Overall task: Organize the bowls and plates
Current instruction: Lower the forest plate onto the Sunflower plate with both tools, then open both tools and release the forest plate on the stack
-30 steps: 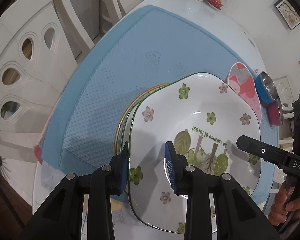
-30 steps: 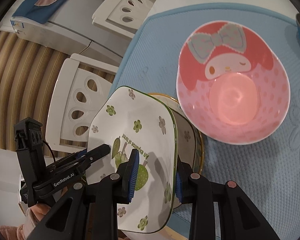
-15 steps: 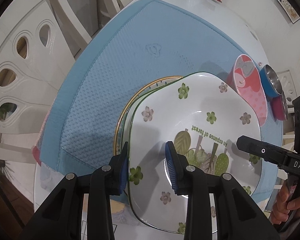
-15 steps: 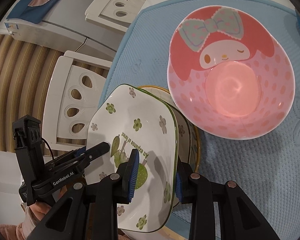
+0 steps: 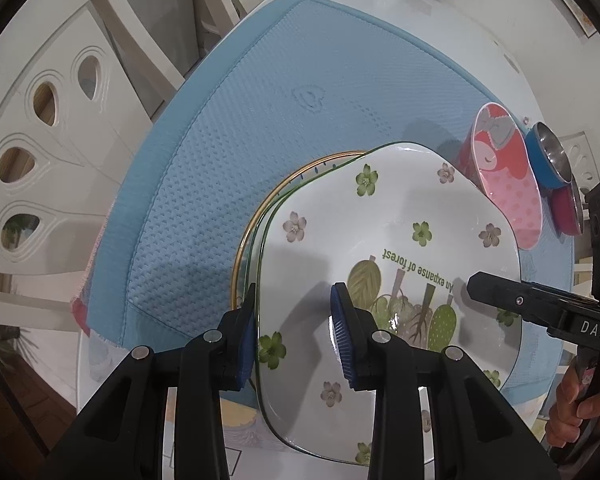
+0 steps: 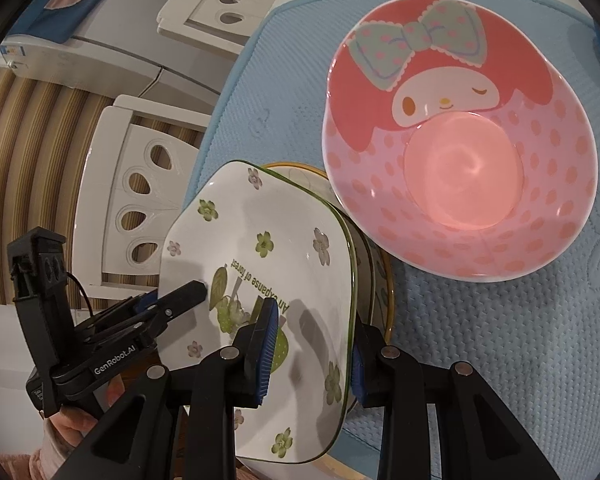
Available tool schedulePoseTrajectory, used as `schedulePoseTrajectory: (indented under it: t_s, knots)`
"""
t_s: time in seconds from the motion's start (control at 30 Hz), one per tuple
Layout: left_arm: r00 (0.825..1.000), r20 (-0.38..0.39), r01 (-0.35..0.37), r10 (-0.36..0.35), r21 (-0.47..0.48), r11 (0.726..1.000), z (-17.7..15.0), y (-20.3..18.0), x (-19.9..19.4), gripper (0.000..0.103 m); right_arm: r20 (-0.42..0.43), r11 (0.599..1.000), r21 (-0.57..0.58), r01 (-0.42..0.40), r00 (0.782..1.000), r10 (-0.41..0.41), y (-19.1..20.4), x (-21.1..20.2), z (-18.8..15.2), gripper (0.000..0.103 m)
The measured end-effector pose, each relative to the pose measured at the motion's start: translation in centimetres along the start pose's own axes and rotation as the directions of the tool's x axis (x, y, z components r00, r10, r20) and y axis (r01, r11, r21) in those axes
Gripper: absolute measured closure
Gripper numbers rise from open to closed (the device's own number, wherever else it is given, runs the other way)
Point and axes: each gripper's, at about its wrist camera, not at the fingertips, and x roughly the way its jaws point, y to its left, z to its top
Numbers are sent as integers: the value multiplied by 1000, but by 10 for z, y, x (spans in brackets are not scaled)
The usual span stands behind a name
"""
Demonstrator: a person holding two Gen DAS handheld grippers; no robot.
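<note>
We hold the square plate over the stack with both claws.

Left view: our left gripper (image 5: 294, 334) clamps the near-left rim of the plate (image 5: 384, 240), directly above the gold-rimmed plate (image 5: 260, 216) on the blue mat (image 5: 220, 140).
Right view: our right gripper (image 6: 310, 354) clamps the opposite rim; the pink bowl (image 6: 460, 136), just beside, is empty.

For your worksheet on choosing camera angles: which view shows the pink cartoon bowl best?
The right wrist view: the pink cartoon bowl fills the frame from above, showing its whole printed inside. The left wrist view shows it only small and edge-on, partly behind the floral plate.
</note>
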Motion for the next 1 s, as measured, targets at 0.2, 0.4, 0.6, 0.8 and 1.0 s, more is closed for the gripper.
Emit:
schedulePoseTrajectory:
  t_s: [0.2,0.4,0.6,0.8,1.0]
  knots:
    - [999,14,-32,32,9,999,-2,-6,0,73,-3,1000,10,20,1000,-20,0,4,0,70]
    - [998,26,-58,57,19,998,-3,-10,-2,72,-22,999,12,44,999,-43,3,8,2,70]
    - [989,48,-144,141,82,986,-9,-18,-1,71,-40,999,1,50,998,-50,9,13,1,67]
    - [994,17,-107,106,85,991,-14,-29,7,70,-48,999,-6,51,998,-51,11,16,4,67]
    - [993,18,-118,116,108,987,-17,-32,6,70,-41,999,7,48,998,-48,8,14,3,67]
